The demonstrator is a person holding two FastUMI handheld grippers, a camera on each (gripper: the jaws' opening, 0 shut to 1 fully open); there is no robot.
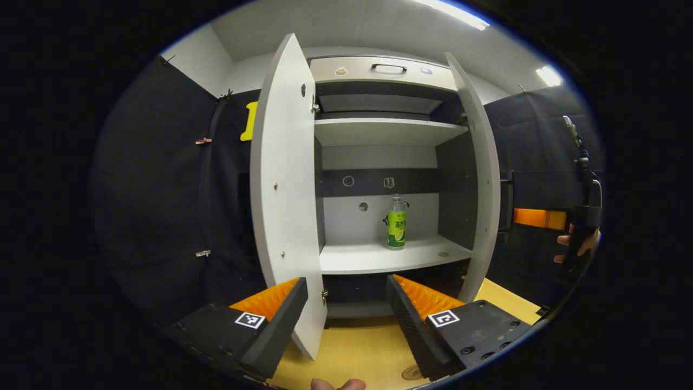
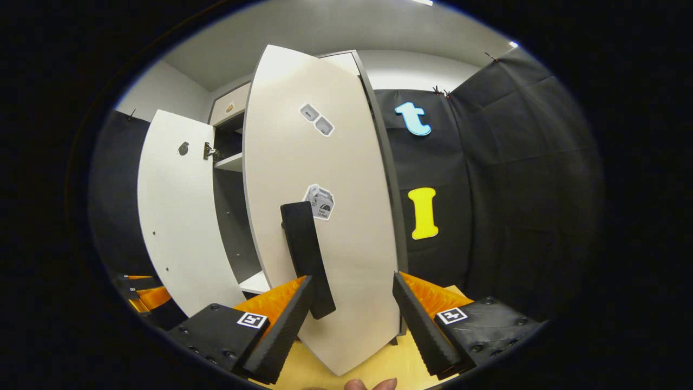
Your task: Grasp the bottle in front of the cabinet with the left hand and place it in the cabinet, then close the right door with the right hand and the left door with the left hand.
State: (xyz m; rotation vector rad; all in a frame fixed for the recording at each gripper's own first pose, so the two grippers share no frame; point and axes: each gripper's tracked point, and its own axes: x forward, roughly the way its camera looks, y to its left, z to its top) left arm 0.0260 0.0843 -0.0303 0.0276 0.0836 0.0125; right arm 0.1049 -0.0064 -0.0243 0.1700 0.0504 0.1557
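Note:
A green-labelled bottle (image 1: 396, 227) stands upright on the lower shelf (image 1: 379, 257) inside the white cabinet, both doors swung out. My left gripper (image 1: 346, 290) is open in front of the cabinet, apart from the bottle, and the lower edge of the left door (image 1: 284, 189) hangs between its fingers. The right door (image 1: 479, 179) stands open on the other side. In the right gripper view, my right gripper (image 2: 352, 287) is open just before the outer face of the right door (image 2: 335, 179). That door's black handle (image 2: 306, 254) lies close to its left finger (image 2: 281, 319).
The cabinet has an upper shelf (image 1: 384, 130) and a top drawer with a handle (image 1: 389, 67). It stands on a yellow wooden table (image 1: 352, 352). A hand holding the right gripper (image 1: 582, 238) is at the far right. Black cloth walls surround the booth.

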